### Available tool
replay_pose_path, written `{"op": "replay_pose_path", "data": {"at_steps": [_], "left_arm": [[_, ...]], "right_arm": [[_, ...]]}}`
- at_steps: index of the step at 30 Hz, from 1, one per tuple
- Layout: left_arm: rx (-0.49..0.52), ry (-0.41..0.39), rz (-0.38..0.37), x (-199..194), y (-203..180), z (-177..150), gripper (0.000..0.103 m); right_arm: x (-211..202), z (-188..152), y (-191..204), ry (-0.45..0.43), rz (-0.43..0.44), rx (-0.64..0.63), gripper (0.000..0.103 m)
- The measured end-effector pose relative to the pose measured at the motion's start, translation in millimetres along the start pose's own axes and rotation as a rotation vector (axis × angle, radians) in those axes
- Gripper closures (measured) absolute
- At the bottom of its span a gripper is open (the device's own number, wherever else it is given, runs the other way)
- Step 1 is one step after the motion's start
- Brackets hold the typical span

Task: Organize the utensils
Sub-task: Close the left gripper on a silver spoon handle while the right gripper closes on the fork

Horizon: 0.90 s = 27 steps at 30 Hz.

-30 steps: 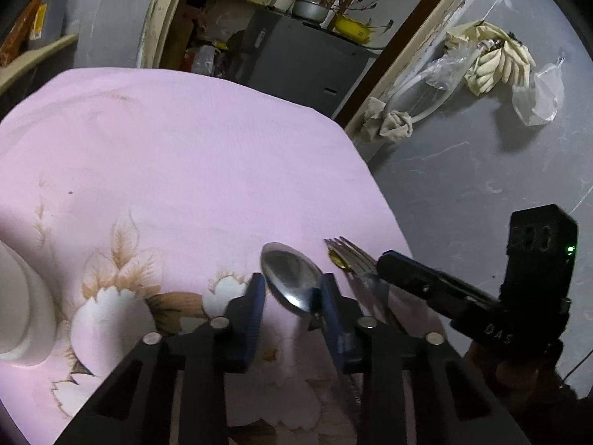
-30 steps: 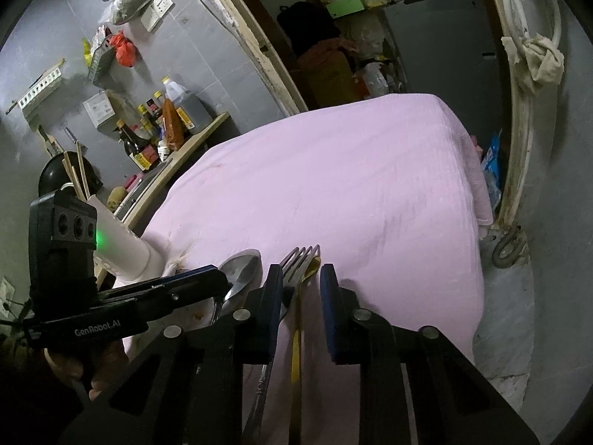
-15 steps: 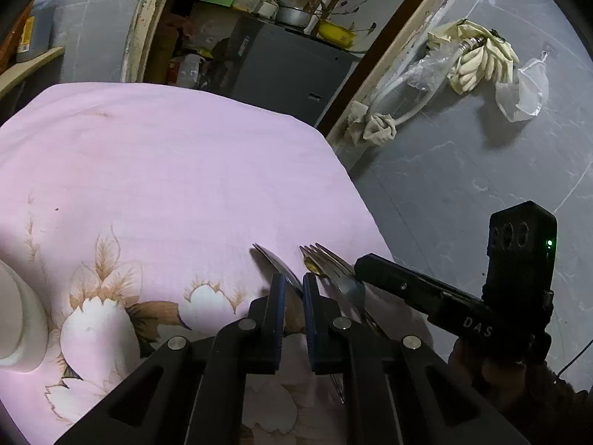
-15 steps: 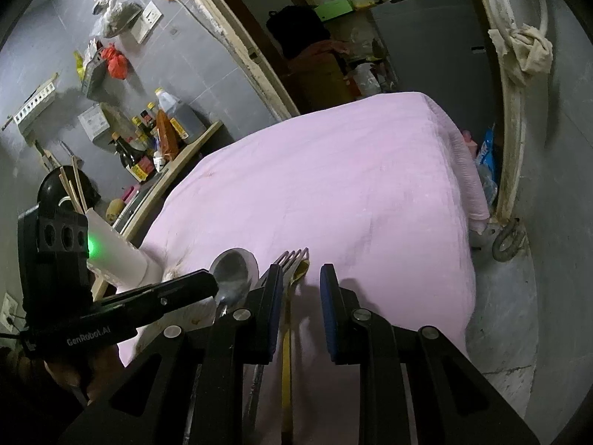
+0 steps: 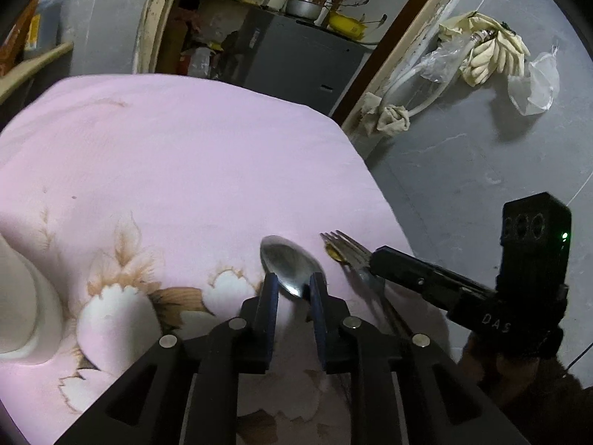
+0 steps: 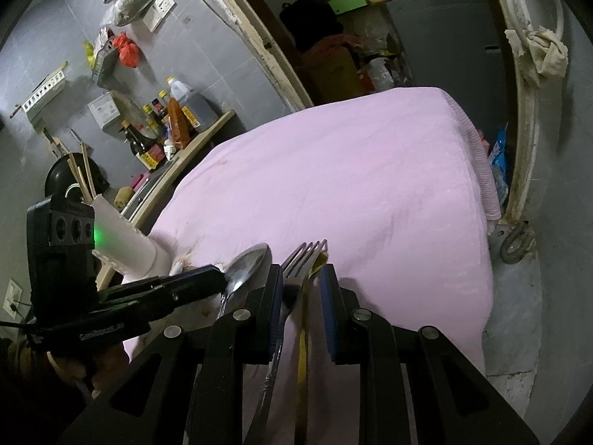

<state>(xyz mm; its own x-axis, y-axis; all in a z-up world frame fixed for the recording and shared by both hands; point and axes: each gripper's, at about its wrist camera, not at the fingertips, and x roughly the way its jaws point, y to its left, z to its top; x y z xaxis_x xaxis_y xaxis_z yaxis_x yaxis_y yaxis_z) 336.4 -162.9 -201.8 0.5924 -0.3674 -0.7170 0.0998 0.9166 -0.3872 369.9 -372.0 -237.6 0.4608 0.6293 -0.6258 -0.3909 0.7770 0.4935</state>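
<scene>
Early stage: your left tongs [image 5: 292, 289] have just widened around the spoon [image 5: 289, 267], right tongs [image 6: 299, 293] straddle the fork [image 6: 302, 259] ungripped, neither sorted yet.

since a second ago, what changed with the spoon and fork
The left gripper pinched nearly shut by the spoon, then its fingers opened a little; the spoon bowl now sits between them. The spoon went on edge, then lies bowl up again. The right gripper kept straddling the fork and the yellow utensil. The white holder stayed put.
</scene>
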Motion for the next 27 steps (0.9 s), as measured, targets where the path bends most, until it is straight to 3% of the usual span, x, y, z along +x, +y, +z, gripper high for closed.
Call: {"op": "replay_pose_path", "data": {"at_steps": [5, 7, 10, 19, 22, 27], "left_arm": [[-0.032, 0.023, 0.070, 0, 16, 0, 0.090], [-0.055, 0.013, 0.041, -4, 21, -2, 0.091], [-0.049, -0.005, 0.024, -10, 17, -2, 0.091], [0.002, 0.039, -0.063, -9, -9, -5, 0.090], [0.034, 0.079, -0.017, 1, -17, -7, 0.090], [0.037, 0.074, 0.022, -2, -18, -8, 0.087]], "right_arm": [[3, -1, 6, 0.019, 0.012, -0.031, 0.085], [2, -1, 8, 0.013, 0.019, -0.040, 0.094], [-4, -2, 11, -0.013, 0.010, -0.053, 0.097], [-30, -8, -4, -0.085, -0.057, 0.022, 0.100], [-28, -7, -8, -0.080, -0.052, 0.032, 0.100], [-22, -8, -4, -0.066, -0.045, 0.022, 0.100]]}}
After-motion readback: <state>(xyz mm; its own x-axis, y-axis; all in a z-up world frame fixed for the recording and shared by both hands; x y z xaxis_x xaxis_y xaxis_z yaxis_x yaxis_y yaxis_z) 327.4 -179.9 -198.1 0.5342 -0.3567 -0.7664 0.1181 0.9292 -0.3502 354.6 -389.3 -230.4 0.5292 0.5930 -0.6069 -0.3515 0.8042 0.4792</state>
